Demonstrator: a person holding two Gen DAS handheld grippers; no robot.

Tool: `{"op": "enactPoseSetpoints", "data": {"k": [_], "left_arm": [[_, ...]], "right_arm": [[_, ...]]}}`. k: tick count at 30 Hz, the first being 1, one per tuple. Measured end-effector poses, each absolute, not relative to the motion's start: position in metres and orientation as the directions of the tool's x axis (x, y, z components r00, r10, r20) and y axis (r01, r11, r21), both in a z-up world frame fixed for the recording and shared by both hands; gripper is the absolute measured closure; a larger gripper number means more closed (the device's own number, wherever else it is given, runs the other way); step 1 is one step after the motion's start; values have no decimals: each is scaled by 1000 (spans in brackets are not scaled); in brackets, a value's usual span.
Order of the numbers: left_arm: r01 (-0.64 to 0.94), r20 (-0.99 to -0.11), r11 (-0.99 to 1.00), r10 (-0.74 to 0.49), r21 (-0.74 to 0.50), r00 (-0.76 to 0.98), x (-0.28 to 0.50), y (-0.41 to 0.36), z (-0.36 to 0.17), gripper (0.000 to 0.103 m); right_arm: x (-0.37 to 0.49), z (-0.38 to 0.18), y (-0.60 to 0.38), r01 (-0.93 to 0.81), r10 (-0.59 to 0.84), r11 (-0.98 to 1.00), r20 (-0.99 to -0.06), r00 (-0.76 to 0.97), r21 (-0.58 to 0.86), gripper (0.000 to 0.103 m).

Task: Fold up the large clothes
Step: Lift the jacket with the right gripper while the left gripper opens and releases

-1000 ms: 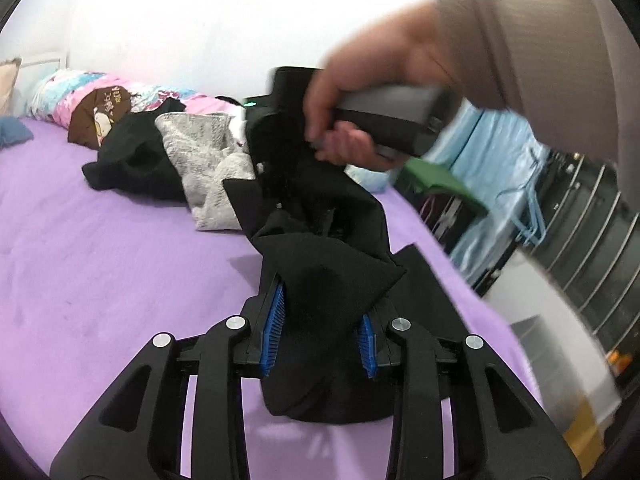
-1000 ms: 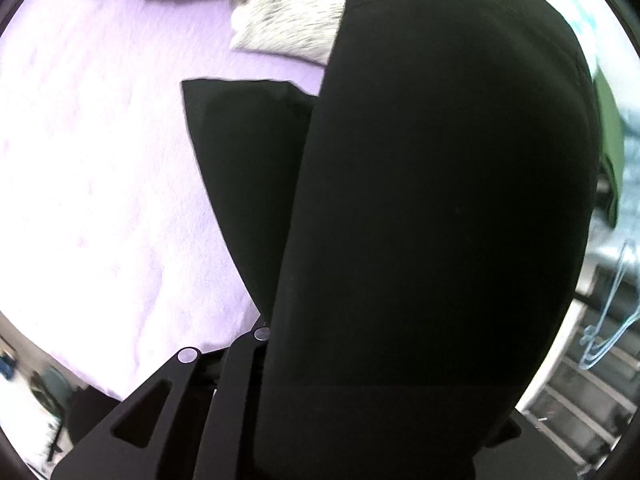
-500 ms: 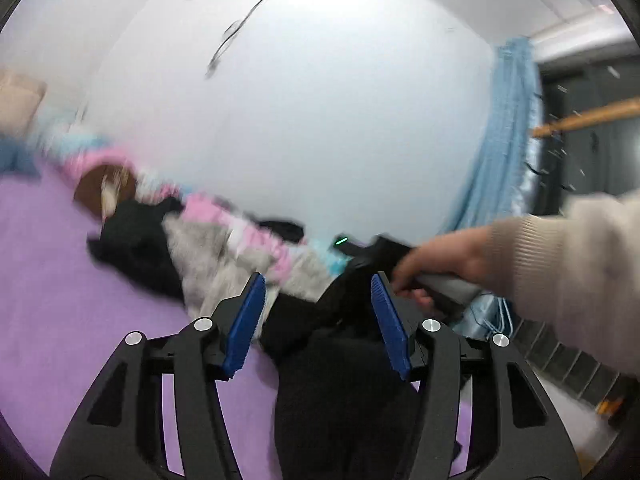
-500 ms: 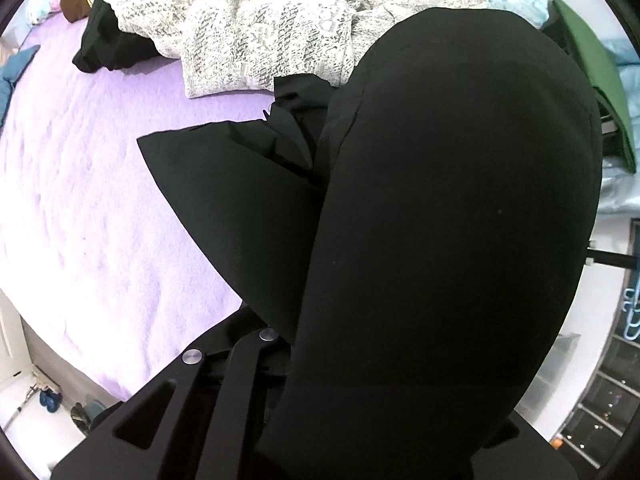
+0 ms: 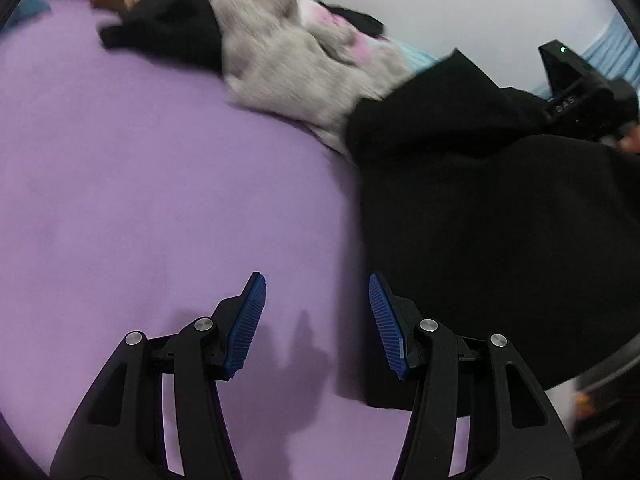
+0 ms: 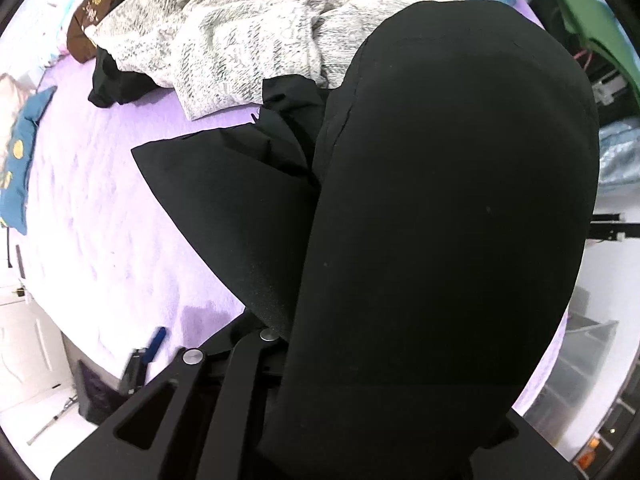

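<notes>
Lying across the right side of the purple bedsheet (image 5: 160,200), the black garment (image 5: 500,240) is a broad, matte, dark cloth with a straight left edge and a bunched, peaked fold at its far end; in the right wrist view it (image 6: 440,220) drapes over the front of the right gripper (image 6: 304,360) and hides the fingertips, with a pointed flap spreading left onto the sheet (image 6: 100,220); the right gripper's jaws are together, clamped on the black garment, though the pads themselves are covered; the left gripper (image 5: 316,312) hovers over bare sheet just left of the garment's edge, its blue ribbed pads (image 5: 246,328) standing apart with nothing between them, its jaws having just been opening; beyond the garment a grey knitted sweater (image 6: 224,48) lies crumpled, touching another black piece of clothing (image 5: 168,28) to its left; a brown cushion (image 6: 90,20) sits behind them, and a blue pillow (image 6: 20,160) lies near the bed's far left edge.
</notes>
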State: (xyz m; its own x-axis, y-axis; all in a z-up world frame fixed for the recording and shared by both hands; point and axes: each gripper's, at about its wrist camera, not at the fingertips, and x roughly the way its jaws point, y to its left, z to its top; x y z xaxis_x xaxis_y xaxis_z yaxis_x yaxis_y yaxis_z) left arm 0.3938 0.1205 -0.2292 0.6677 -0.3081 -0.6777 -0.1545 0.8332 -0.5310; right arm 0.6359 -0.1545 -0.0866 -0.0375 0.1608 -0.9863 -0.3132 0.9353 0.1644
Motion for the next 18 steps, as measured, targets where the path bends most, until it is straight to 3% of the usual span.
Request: {"op": "enactPoseSetpoints", "data": {"k": [8,16,18], "left_arm": [[-48,-650,848,-368,-529,665,402,77,-237,52],[68,-653,886,-387,-458,651,401,19,-253,52],[103,-665,914,-359,-392,654,403,3,-256,52]], "right_arm": [[633,-91,-218,-242,238,940,-971,-41,240,97],[642,-135,-289,-162,304,938,-952,-39,306,97],[644,-147,-310,-137,313,939,-949,-42,315,97]]}}
